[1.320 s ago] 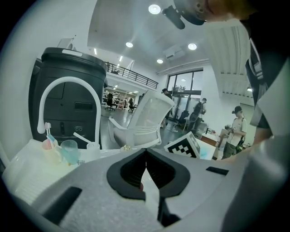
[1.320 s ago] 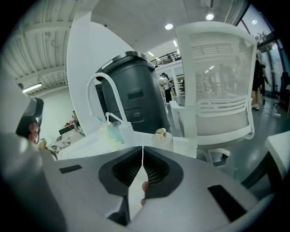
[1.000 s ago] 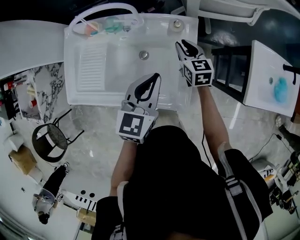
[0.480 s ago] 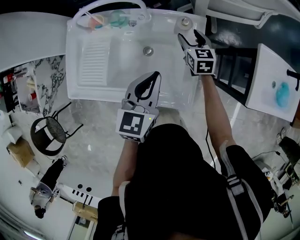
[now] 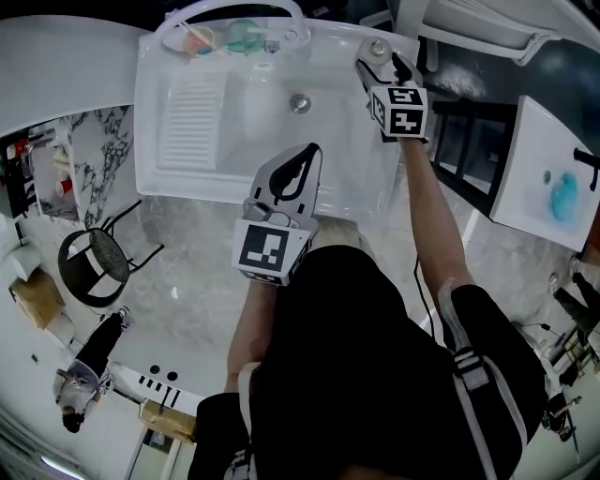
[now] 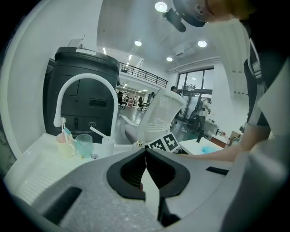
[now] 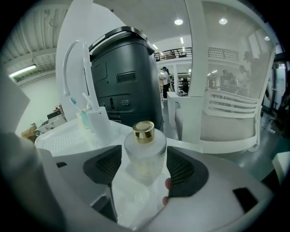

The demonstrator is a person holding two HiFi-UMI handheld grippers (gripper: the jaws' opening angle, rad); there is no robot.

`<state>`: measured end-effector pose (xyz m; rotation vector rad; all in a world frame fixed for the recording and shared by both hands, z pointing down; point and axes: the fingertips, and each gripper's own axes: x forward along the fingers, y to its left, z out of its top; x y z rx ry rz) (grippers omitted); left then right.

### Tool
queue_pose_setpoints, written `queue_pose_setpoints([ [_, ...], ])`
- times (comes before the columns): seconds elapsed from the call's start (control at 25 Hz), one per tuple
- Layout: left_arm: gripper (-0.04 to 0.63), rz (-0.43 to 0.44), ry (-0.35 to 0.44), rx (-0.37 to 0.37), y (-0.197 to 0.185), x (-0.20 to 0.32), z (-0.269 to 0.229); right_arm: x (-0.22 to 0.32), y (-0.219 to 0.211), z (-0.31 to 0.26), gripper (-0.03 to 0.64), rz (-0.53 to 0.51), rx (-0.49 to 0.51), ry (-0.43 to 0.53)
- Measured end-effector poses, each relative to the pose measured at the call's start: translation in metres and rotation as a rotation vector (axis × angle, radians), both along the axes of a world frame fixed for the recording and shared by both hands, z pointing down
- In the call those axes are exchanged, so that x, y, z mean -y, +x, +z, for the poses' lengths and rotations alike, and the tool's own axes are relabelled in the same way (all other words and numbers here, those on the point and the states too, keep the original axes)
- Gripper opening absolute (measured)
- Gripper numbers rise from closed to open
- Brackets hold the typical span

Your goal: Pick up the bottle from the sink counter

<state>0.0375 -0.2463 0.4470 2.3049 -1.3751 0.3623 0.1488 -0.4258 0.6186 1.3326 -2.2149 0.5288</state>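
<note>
A small frosted glass bottle with a gold cap stands upright on the far right corner of the white sink counter. My right gripper reaches over that corner. In the right gripper view the bottle stands between the jaws of my right gripper, which have just been opening; the dark pads flank it without pressing. My left gripper hovers over the sink's near edge. In the left gripper view the left gripper is shut with nothing in it.
A white arched faucet rises at the back of the sink, with two cups holding toothbrushes beside it. The basin has a ribbed washboard and a drain. A black stool stands at left, another white sink at right.
My right gripper has moved toward the sink's far right corner, and its jaws have spread around the bottle. The left gripper has kept its place.
</note>
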Motion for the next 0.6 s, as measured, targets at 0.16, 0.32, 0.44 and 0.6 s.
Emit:
queue_pose_setpoints([
  [0.16,0.019,0.005,0.009,0.0,0.0,0.002,-0.003,0.008,-0.002,0.005,0.299,-0.004,-0.019,-0.003],
  [0.32,0.018,-0.002,0.003,0.005,-0.003,0.0,-0.002,0.01,-0.004,0.007,0.304,-0.004,-0.021,-0.003],
  [0.44,0.018,-0.009,-0.007,0.004,-0.004,-0.002,-0.002,0.012,-0.003,0.01,0.308,-0.005,-0.025,-0.005],
  [0.6,0.019,-0.005,-0.006,-0.001,-0.001,-0.005,0.0,0.016,-0.006,0.014,0.311,-0.01,-0.026,-0.007],
])
